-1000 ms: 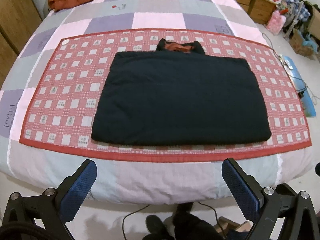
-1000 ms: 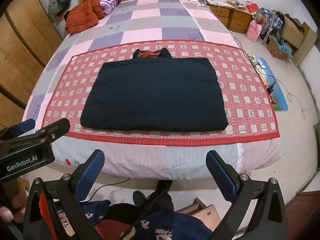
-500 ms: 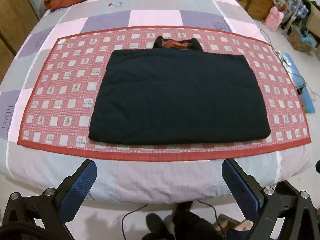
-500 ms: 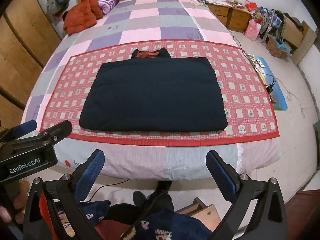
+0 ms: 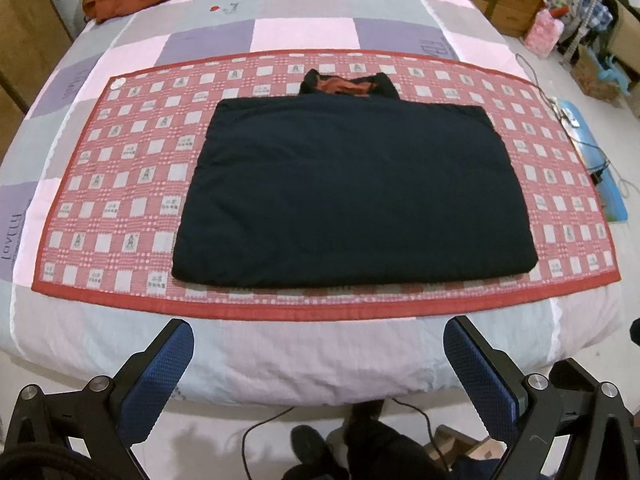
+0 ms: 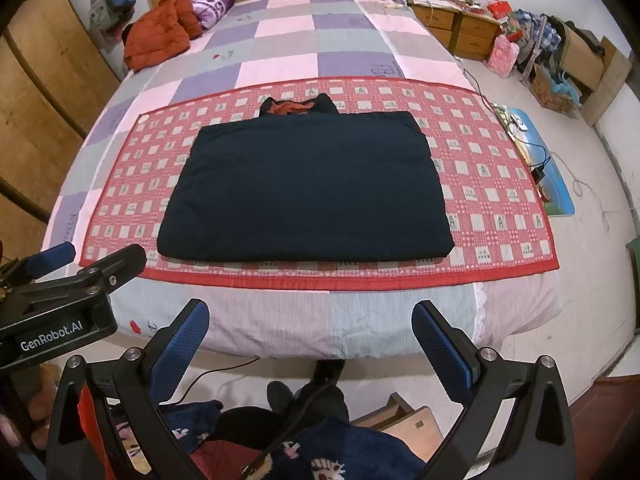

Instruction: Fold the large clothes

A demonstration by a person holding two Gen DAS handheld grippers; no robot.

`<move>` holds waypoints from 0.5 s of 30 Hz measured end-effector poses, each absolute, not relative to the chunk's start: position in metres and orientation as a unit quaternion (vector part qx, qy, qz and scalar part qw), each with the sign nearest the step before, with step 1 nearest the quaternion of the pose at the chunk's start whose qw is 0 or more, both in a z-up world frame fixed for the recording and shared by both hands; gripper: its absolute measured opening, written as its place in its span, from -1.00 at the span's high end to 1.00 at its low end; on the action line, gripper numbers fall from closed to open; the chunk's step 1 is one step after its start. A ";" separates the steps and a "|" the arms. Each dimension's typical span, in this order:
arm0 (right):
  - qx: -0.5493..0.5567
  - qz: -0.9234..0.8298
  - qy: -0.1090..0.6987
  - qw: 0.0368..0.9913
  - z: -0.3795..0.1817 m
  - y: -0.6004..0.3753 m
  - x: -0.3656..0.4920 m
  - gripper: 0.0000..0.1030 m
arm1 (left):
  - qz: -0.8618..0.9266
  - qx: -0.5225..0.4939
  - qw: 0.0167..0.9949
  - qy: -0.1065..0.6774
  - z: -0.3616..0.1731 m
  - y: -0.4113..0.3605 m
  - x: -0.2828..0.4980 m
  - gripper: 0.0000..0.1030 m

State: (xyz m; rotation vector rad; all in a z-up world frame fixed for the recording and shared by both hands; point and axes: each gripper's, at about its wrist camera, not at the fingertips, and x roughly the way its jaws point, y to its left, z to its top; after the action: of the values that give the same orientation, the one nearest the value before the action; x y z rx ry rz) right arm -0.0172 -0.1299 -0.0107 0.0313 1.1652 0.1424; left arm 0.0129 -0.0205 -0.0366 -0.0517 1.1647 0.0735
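Observation:
A dark navy padded jacket [image 5: 352,188] lies folded into a flat rectangle on a red checked mat [image 5: 120,184] on the bed, its orange-lined collar [image 5: 346,85] at the far edge. It also shows in the right wrist view [image 6: 304,188] on the same mat [image 6: 492,208]. My left gripper [image 5: 318,354] is open and empty, held off the bed's near edge, well short of the jacket. My right gripper [image 6: 310,332] is open and empty, also off the bed's foot. The left gripper's body [image 6: 60,308] shows at the left of the right wrist view.
An orange jacket [image 6: 160,36] and a purple pillow [image 6: 212,2] lie near the headboard. Wooden wardrobes [image 6: 36,92] stand on the left. Drawers [image 6: 452,28], bags and clutter [image 6: 560,60] are on the right, with cables and a blue mat [image 6: 544,168] on the floor. A clothes pile [image 6: 312,452] lies below.
Both grippers have drifted slightly; the left wrist view has tilted so the jacket sits a little lower and closer. The jacket has not moved. Both grippers stay open.

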 end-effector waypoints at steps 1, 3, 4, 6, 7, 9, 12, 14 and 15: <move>0.015 0.067 0.550 0.833 -0.011 -0.130 -0.017 -1.00 | 0.034 -0.024 0.834 0.549 -0.037 -0.023 0.011 -1.00; 0.016 0.067 0.550 0.833 -0.011 -0.130 -0.017 -1.00 | 0.032 -0.022 0.834 0.550 -0.037 -0.025 0.011 -1.00; 0.016 0.067 0.550 0.832 -0.011 -0.131 -0.017 -1.00 | 0.032 -0.022 0.834 0.550 -0.037 -0.026 0.010 -1.00; 0.014 0.068 0.550 0.832 -0.010 -0.132 -0.017 -1.00 | 0.031 -0.020 0.834 0.550 -0.037 -0.029 0.009 -1.00; 0.015 0.067 0.550 0.832 -0.010 -0.132 -0.017 -1.00 | 0.031 -0.021 0.834 0.550 -0.037 -0.029 0.009 -1.00; 0.014 0.069 0.550 0.832 -0.010 -0.135 -0.017 -1.00 | 0.031 -0.022 0.834 0.551 -0.037 -0.027 0.011 -1.00; 0.014 0.069 0.551 0.832 -0.011 -0.137 -0.016 -1.00 | 0.031 -0.020 0.834 0.551 -0.036 -0.026 0.011 -1.00; 0.015 0.069 0.551 0.831 -0.011 -0.137 -0.016 -1.00 | 0.029 -0.016 0.833 0.552 -0.036 -0.029 0.010 -1.00; 0.015 0.069 0.551 0.831 -0.011 -0.138 -0.015 -1.00 | 0.027 -0.014 0.833 0.552 -0.036 -0.031 0.009 -1.00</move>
State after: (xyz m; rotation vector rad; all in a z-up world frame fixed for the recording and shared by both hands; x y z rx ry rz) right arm -0.0153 -0.1376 -0.0111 0.0314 1.1689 0.1462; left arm 0.0087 -0.0308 -0.0360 -0.0304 1.1706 0.0569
